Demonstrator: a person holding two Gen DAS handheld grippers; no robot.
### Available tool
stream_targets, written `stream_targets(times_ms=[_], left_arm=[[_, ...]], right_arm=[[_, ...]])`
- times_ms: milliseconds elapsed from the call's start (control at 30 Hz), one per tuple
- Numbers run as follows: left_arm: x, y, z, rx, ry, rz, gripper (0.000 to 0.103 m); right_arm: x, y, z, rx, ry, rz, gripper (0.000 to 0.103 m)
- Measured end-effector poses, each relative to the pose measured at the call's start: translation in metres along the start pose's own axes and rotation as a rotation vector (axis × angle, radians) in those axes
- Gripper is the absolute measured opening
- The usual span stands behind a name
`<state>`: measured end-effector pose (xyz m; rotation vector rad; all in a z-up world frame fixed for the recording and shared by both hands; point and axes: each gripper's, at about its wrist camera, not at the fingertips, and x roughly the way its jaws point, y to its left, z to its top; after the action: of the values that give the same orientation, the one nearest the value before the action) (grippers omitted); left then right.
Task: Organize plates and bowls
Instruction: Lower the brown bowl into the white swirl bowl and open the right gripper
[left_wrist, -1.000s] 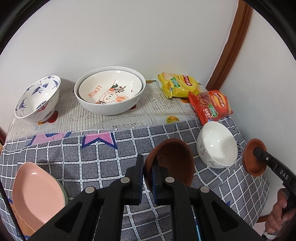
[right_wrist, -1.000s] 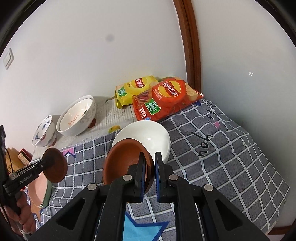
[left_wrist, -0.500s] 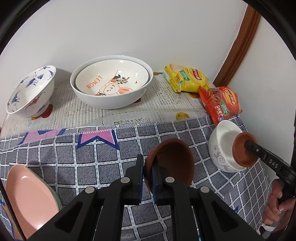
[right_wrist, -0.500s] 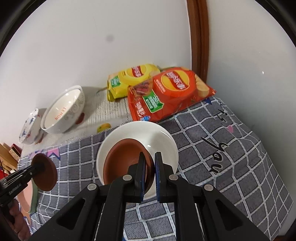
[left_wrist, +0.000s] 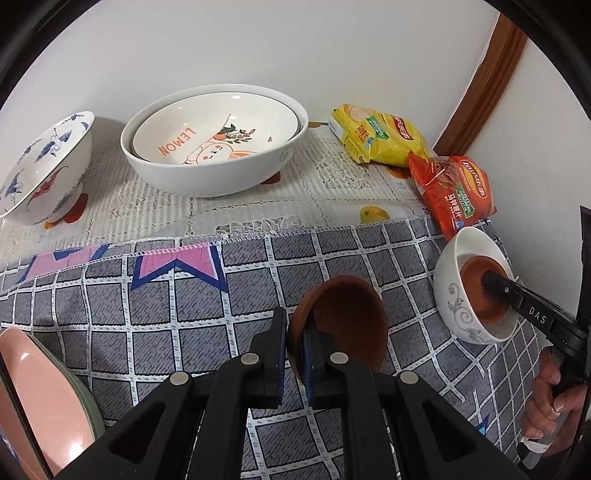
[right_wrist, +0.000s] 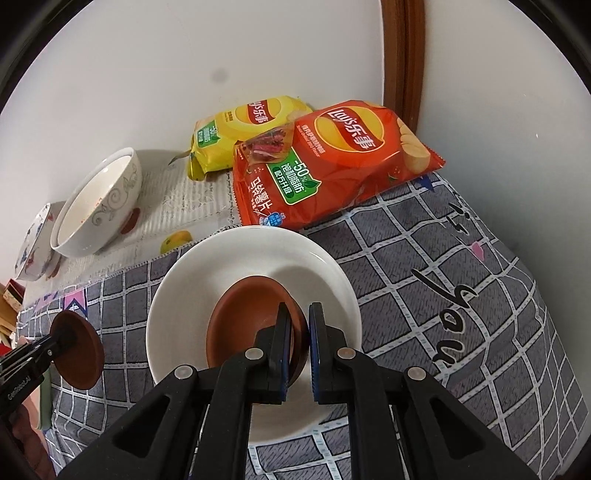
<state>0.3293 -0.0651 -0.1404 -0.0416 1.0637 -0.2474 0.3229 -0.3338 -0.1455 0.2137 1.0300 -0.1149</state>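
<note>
The right gripper (right_wrist: 297, 345) has its jaws pinching the near rim of a small brown dish (right_wrist: 255, 325), and that dish sits low inside the white bowl (right_wrist: 184, 314) on the checked cloth (right_wrist: 461, 295) that covers the tabletop. From the left wrist view the dish looks tipped against the bowl's inner wall, not yet lying flat. The left gripper (left_wrist: 294, 349) has its jaws clamped on the edge of a second brown dish (left_wrist: 347, 317), held on edge above the cloth, well apart from the white bowl.

What worries me here is the letting go. If the right jaws spread while the dish leans on the slope, it may slide and clack against the glaze, or settle crooked so the second dish will not nest on it. The white bowl is small and stands on soft cloth near the tabletop's right edge; a push from the jaws against its wall could tip it or nudge it toward that edge. The orange chip bag (right_wrist: 332, 166) lies touching or just behind the bowl's far rim, so there is little room that way.

The left dish is gripped only by a thin rim, and a twist of the wrist could let it swing or slip. The large lemon bowl (left_wrist: 214, 147), the blue-patterned bowl (left_wrist: 44, 166) and the pink plate (left_wrist: 33, 402) stand clear of all this
</note>
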Motion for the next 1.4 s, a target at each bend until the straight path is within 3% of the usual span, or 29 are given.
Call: stream_targets(times_ms=[633, 1100, 1400], left_arm=[[-0.001, 0.0, -0.001, 0.001, -0.003, -0.009, 0.008], [-0.009, 0.002, -0.001, -0.008, -0.012, -0.015, 0.008], [-0.02, -0.004, -0.002, 0.0, -0.017, -0.016, 0.008]], right_arm=[[0.018, 0.022, 0.005, -0.146, 0.049, -0.112, 0.01], [0.026, 0.038, 0.001, -0.27, 0.078, -0.215, 0.018], [0.022, 0.034, -0.001, -0.249, 0.076, -0.175, 0.02]])
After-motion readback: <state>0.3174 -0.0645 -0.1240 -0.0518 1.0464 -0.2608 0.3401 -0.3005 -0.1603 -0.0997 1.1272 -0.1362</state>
